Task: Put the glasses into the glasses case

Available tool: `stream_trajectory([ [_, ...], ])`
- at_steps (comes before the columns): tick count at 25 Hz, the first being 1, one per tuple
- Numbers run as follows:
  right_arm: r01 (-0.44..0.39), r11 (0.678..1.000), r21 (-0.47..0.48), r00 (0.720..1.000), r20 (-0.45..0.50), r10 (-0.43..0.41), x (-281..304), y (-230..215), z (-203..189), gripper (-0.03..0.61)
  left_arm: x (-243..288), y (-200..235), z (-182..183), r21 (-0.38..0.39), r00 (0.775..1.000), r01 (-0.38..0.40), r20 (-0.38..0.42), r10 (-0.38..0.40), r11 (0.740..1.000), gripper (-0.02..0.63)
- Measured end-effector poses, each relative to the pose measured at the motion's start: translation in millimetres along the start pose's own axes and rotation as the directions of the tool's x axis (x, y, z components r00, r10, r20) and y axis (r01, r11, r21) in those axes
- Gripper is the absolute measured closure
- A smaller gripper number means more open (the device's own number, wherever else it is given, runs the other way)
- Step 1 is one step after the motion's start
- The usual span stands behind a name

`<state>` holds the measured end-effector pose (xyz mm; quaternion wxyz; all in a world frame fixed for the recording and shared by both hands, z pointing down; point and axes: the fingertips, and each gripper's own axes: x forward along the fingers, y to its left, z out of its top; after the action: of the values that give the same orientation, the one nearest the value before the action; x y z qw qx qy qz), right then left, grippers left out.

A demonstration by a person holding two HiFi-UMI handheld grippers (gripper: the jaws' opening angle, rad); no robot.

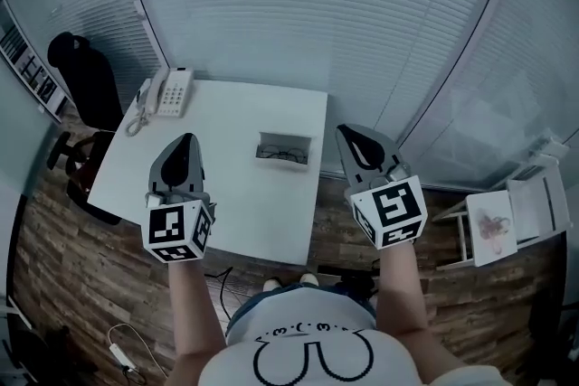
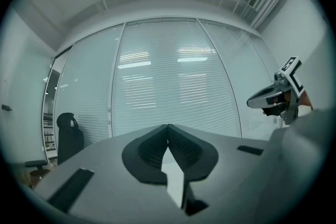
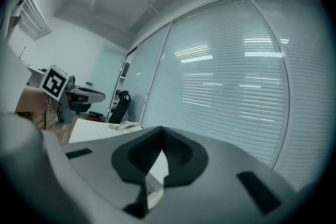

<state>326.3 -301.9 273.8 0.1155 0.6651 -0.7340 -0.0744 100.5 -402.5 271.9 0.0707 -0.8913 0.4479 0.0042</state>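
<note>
- Dark thin-framed glasses (image 1: 282,155) lie inside the open white rectangular glasses case (image 1: 284,137), with its long axis running 9 to 3 o'clock.
- From my left gripper (image 1: 187,138) the case sits at 3 o'clock; from my right gripper (image 1: 344,132) it is at 9 o'clock, and nearer.
- Both grippers have their jaws together on nothing, above the white worktop (image 1: 226,203).
- A white desk telephone (image 1: 172,91) sits at the 10 o'clock corner, with slatted blinds (image 1: 317,4) beyond.
</note>
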Motion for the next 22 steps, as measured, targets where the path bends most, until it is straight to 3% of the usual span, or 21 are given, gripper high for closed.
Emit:
stream_trajectory([
  [11, 0.088, 0.995, 0.042, 0.992, 0.087, -0.091, -26, -17, 19, 0.566, -1, -16, 18, 0.011, 0.998, 0.024, 0.061, -0.025, 1.000, 0.597],
  [15, 0.078, 0.994, 0.071, 0.989, 0.123, -0.086, -31, -19, 27, 0.569, -2, -19, 22, 0.018, 0.997, 0.028, 0.072, -0.029, 0.999, 0.597],
  [22, 0.075, 0.996, 0.040, 0.991, 0.111, -0.079, -31, -15, 28, 0.569, -5, -20, 23, 0.025, 0.997, 0.026, 0.075, -0.028, 0.999, 0.597],
])
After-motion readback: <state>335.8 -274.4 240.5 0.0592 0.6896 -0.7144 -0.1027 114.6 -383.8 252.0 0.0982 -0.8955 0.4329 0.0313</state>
